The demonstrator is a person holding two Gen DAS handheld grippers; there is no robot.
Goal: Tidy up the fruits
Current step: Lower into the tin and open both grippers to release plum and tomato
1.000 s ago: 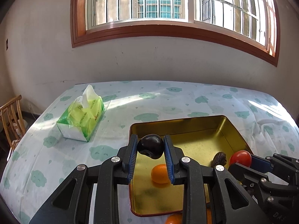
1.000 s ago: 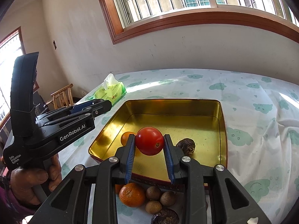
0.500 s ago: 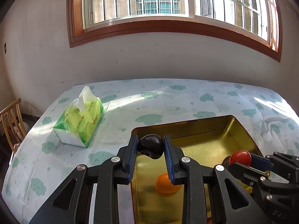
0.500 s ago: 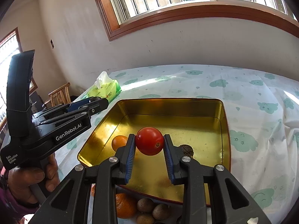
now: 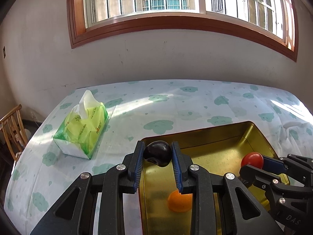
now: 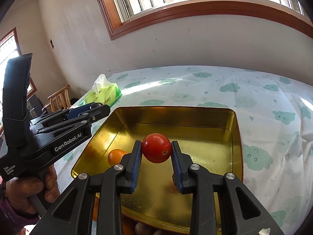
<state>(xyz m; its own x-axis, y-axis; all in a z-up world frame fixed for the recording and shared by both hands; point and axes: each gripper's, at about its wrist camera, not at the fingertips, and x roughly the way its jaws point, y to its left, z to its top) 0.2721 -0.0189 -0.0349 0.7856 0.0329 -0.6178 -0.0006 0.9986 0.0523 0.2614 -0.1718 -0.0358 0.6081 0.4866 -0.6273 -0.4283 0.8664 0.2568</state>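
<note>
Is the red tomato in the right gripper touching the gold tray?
Apart. The right wrist view shows the red tomato clamped in the right gripper, hanging above the gold tray floor.

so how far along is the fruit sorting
Done: one orange already lies in the gold tin. In hand: the left gripper is shut on a dark fruit and the right gripper on a red tomato, both over the tin. Left: release both, then collect the brown fruits outside the tin's near edge.
</note>
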